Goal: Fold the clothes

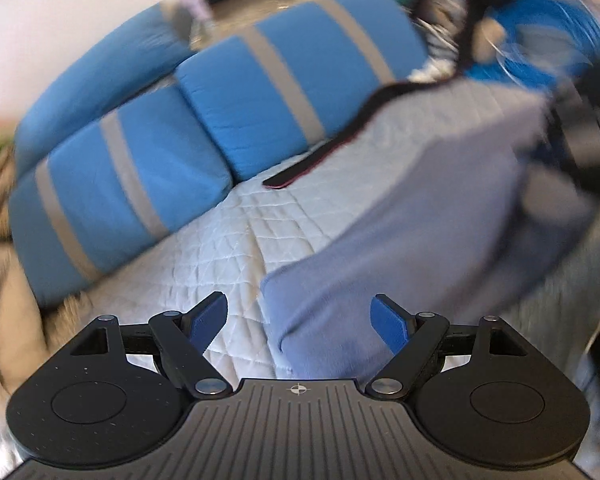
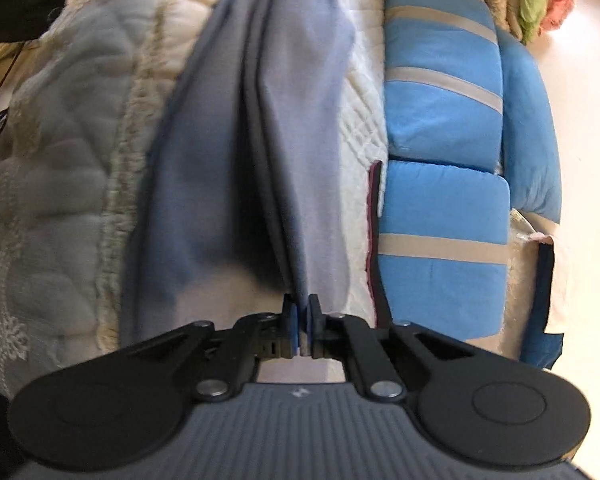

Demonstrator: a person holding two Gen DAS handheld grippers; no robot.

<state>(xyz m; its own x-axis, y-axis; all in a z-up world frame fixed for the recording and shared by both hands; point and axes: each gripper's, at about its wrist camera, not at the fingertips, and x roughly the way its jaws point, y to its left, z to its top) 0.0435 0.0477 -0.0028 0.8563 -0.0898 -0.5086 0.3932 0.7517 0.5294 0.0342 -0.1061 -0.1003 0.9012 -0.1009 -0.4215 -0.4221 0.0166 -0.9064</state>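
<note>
Your right gripper (image 2: pixel 303 314): jaws pinching the grey-blue garment (image 2: pixel 236 152), its far end cut off at frame top. Your left gripper (image 1: pixel 299 322): jaws spread, holding nothing; upper right of its view blurred.

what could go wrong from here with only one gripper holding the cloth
1. The right gripper pinches only a thin edge of the blue-grey garment, which hangs bunched in folds; it may slip free or fold unevenly.
2. The left gripper is open and holds nothing, so the cloth end near it on the white quilt could drag and wrinkle.
</note>
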